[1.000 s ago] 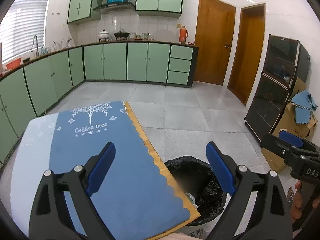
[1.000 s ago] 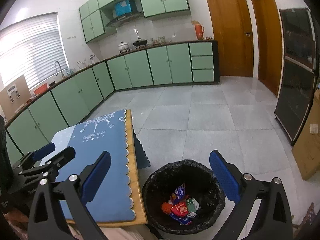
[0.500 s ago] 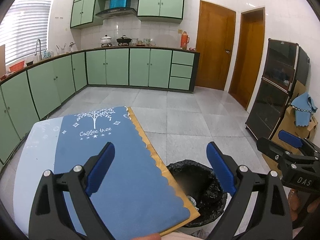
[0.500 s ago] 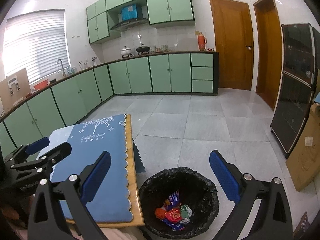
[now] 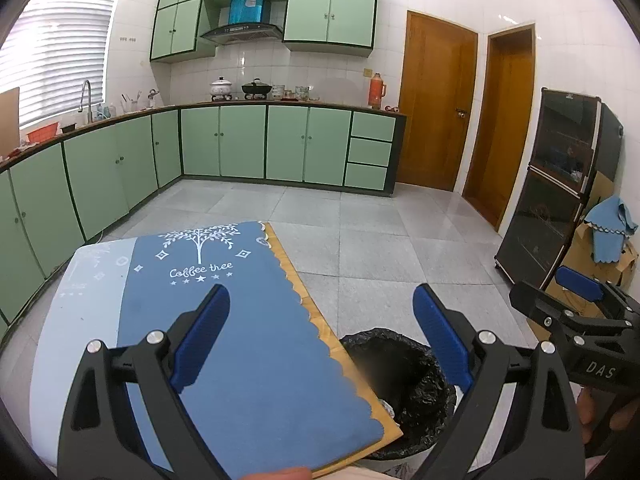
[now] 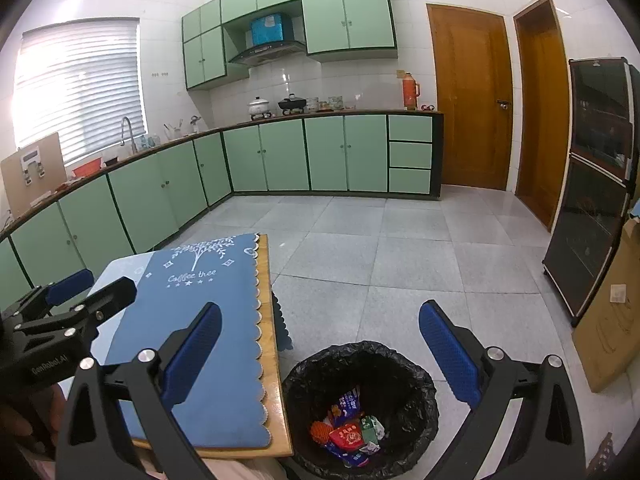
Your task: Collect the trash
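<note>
A bin lined with a black bag (image 6: 360, 404) stands on the floor right of the table; several coloured wrappers (image 6: 348, 432) lie in it. It also shows in the left wrist view (image 5: 404, 384), partly hidden by the table edge. My left gripper (image 5: 320, 340) is open and empty, held above the blue cloth (image 5: 240, 320) on the table. It also shows in the right wrist view (image 6: 76, 300). My right gripper (image 6: 320, 352) is open and empty, above the bin and the table's right edge. It also shows in the left wrist view (image 5: 576, 300).
The wooden table (image 6: 276, 380) carries a blue "Coffee tree" cloth with nothing on it. Green kitchen cabinets (image 5: 280, 144) line the far and left walls. A dark glass cabinet (image 5: 560, 200) and cardboard boxes (image 6: 608, 320) stand at the right. Grey tiled floor (image 6: 400, 248) lies beyond.
Both grippers have risen and tilted upward, so the table and bin sit lower in both views. Both stay open and empty.
</note>
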`<state>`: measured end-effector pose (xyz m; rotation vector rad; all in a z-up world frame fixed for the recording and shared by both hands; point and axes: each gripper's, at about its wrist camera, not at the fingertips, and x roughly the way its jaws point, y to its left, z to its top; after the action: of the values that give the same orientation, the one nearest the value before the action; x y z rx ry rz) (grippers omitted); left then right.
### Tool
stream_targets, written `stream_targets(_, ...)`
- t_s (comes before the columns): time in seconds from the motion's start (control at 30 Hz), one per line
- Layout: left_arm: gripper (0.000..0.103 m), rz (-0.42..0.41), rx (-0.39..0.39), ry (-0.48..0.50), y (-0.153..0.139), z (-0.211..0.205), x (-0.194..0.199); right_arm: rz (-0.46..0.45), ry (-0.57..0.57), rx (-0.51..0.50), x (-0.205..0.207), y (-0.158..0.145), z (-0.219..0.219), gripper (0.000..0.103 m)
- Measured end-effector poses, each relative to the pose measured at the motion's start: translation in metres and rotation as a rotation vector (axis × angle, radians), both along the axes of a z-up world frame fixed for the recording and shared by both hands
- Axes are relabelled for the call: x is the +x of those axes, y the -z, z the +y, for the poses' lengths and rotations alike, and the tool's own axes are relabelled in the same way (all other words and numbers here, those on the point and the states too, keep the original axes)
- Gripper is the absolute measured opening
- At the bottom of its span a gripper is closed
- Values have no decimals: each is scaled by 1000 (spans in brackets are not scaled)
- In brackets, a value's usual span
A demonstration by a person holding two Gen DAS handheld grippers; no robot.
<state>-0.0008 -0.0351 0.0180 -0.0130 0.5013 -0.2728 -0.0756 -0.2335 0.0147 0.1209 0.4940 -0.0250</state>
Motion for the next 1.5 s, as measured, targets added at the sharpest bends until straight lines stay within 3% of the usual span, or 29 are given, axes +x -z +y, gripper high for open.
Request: stream_targets(1.5, 90, 0, -4, -5, -1, 2, 1, -2, -5, -8, -1, -2, 5, 97)
